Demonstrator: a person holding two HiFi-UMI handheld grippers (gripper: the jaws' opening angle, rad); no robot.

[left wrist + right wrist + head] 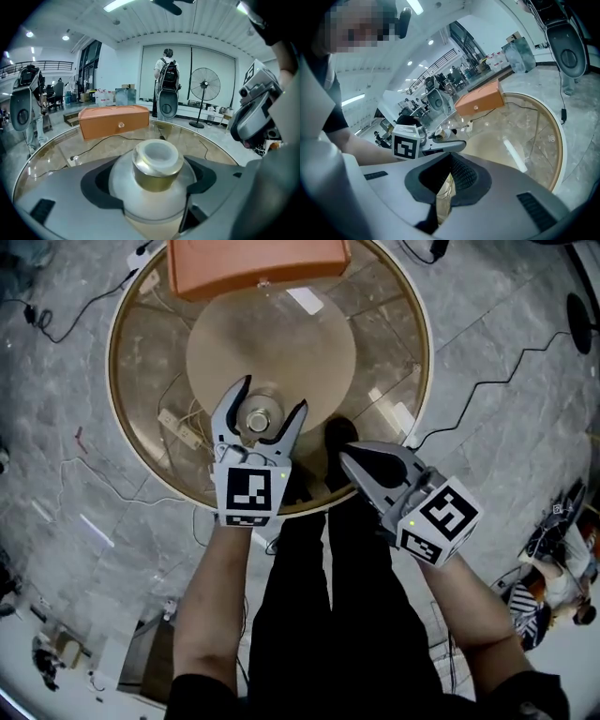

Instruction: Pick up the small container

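The small container (259, 420) is a round frosted-glass jar with a gold neck, near the front edge of the round glass table (412, 381). My left gripper (274, 395) reaches over it, and its jaws press against both sides of the jar body. In the left gripper view the small container (154, 173) fills the space between the dark pads (96, 185). My right gripper (345, 456) hovers to the right, off the table's front rim, shut with nothing in it. The right gripper view shows the left gripper (440, 146) holding the jar.
An orange box (258, 263) lies at the table's far edge. A power strip (180, 428) and cables show under the glass. My legs and a shoe (339, 432) are just below the table edge. A standing fan (205, 86) and a person with a backpack (168, 75) are far behind.
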